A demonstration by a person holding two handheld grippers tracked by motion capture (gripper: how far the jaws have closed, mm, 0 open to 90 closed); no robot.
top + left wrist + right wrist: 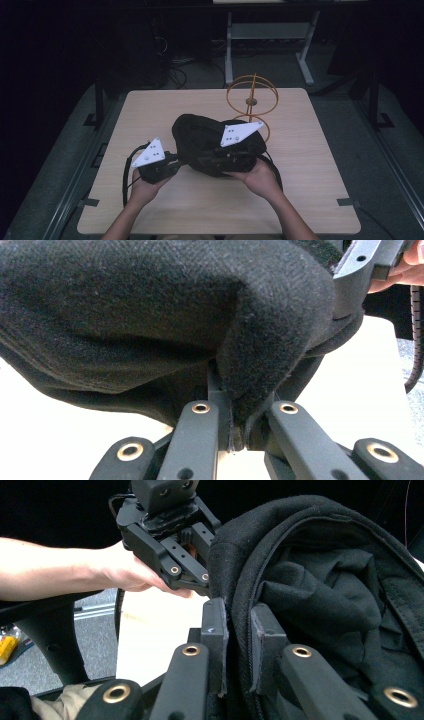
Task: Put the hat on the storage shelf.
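Both tools, left tool [176, 161] and right tool [227, 156], grasp the black garment [200, 137] mid-tabletop [310, 200] (thin folds only); pulling apart could slip the cloth free.

No text, label, brand, number or sign can be read anywhere in these views.

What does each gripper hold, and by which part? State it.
Both hold the black bag: the left gripper pinches a fold at its edge, and the right gripper clamps its rim by the opening.
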